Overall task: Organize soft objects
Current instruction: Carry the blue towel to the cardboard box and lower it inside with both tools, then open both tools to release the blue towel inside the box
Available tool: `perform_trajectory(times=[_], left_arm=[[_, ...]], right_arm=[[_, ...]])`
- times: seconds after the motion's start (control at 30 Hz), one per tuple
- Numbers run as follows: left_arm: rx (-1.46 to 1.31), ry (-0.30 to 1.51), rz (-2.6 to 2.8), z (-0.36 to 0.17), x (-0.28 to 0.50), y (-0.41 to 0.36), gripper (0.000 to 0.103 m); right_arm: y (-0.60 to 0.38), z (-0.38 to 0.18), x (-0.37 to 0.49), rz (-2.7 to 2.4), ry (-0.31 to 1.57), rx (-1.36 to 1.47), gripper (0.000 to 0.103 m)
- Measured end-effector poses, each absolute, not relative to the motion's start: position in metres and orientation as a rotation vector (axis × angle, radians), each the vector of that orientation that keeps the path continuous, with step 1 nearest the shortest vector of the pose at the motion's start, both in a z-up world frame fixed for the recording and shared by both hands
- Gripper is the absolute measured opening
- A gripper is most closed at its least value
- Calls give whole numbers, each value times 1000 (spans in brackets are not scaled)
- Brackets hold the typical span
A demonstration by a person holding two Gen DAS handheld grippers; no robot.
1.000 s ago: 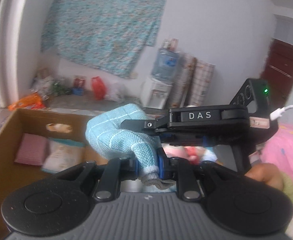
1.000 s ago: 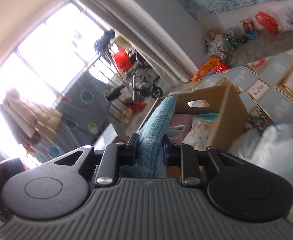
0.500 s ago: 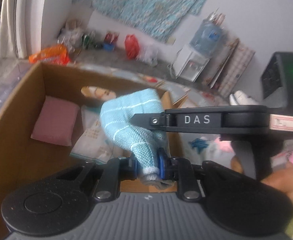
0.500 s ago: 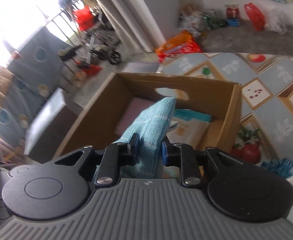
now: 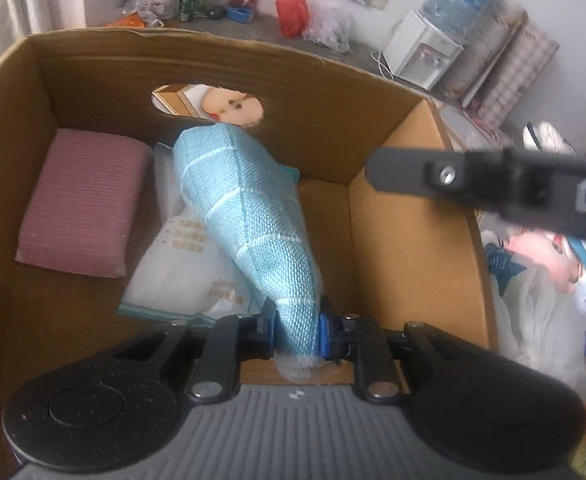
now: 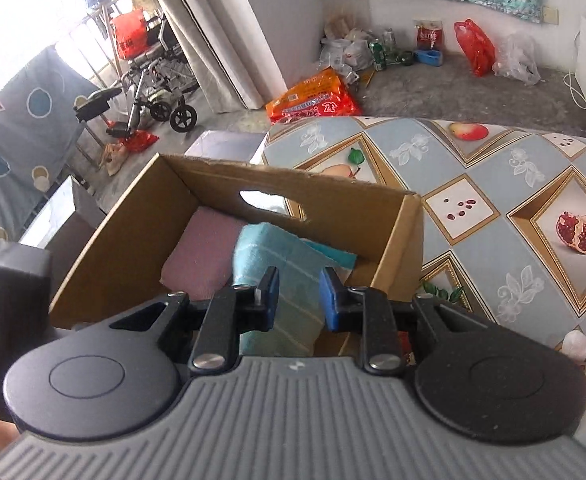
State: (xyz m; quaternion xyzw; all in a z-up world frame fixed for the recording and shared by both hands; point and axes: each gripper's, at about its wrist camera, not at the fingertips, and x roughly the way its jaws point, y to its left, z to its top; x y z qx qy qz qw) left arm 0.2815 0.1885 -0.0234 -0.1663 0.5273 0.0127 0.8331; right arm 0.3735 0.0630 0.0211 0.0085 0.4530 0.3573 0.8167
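Note:
A light blue towel [image 5: 249, 216] hangs into the cardboard box [image 5: 405, 216], pinched at its near end by my left gripper [image 5: 295, 328], which is shut on it. The towel rests over a white packet [image 5: 181, 268], beside a folded pink cloth [image 5: 81, 204]. My right gripper [image 6: 299, 296] is open just above the towel [image 6: 281, 276] and the box [image 6: 405, 240], apart from the fabric. Its arm [image 5: 493, 188] shows at the right of the left wrist view.
The box sits on a fruit-patterned tablecloth [image 6: 513, 208]. Plastic bags with soft items [image 5: 533, 280] lie right of the box. Beyond are a water dispenser [image 5: 425, 52], floor clutter [image 6: 317, 96] and a wheelchair [image 6: 153, 88].
Both grippers moved down over the box and lowered the towel into it. My right gripper opened and let go of the towel; the left still grips it.

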Motion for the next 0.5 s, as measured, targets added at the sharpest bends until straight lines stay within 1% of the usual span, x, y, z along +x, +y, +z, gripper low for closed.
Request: perform_trajectory(times=[0.23, 0.33, 0.4, 0.43, 0.5], left_arm=[[-284, 1147, 81, -25, 275, 193, 22], [-306, 1167, 100, -28, 272, 204, 31], [-320, 1163, 108, -27, 271, 207, 43], [-319, 1161, 115, -27, 271, 209, 44], [-327, 1152, 125, -27, 272, 211, 44]], right_arm=[[49, 28, 370, 785, 953, 58, 23], [43, 29, 368, 796, 952, 76, 23], [42, 29, 367, 804, 954, 82, 23], [41, 29, 366, 808, 955, 85, 23], [41, 29, 364, 817, 957, 91, 23]])
